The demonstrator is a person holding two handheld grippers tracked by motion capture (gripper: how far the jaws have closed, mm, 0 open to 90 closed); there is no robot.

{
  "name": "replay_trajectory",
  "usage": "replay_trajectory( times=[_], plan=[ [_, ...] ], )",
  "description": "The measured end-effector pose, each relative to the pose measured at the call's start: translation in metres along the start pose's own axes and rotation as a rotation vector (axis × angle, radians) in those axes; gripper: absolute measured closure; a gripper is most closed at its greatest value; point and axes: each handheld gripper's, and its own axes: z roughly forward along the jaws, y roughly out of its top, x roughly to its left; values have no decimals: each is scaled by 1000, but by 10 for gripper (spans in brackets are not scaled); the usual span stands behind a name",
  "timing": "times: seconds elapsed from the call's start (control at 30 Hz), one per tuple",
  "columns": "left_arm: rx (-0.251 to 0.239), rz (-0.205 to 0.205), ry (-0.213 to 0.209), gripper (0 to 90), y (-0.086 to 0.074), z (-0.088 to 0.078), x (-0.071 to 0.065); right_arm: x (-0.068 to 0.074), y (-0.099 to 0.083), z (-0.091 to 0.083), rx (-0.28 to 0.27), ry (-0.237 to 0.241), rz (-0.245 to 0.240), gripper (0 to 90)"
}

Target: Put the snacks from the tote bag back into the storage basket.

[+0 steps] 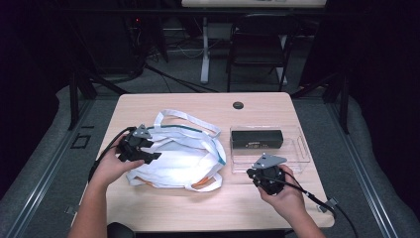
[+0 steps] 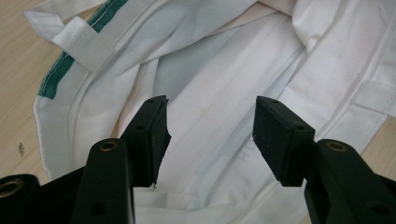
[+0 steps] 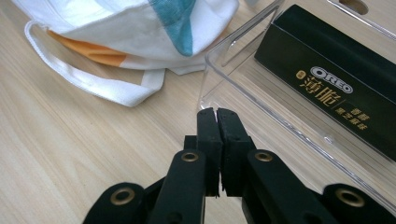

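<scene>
A white cloth bag with green trim and an orange patch lies crumpled at the table's left middle. My left gripper rests at the bag's left side, open; in the left gripper view its jaws stand wide apart above the white fabric without pinching it. A black Oreo box lies in a clear plastic tray at the right. My right gripper is low over the table just in front of the tray. It is shut on nothing, tips at the tray's near corner, box beyond.
The bag's looped handle lies on the wooden table left of my right gripper. A black cable hole sits at the table's far middle. A dark chair stands behind the table.
</scene>
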Motion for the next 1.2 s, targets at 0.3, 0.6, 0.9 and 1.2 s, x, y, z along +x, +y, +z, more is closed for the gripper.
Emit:
replay_trajectory(
  times=[0.3,0.6,0.9,1.2],
  plan=[
    [-8,4,6,458,0,-1,-1,11,-7,13,-3,26,-6,870],
    [-15,-2,15,462,0,-2,-1,15,-19,29,49,53,-8,859],
    [-4,3,20,462,0,2,-1,23,-23,40,59,82,-14,832],
    [-8,-7,29,462,-2,3,0,25,-23,44,49,92,-6,819]
  ],
)
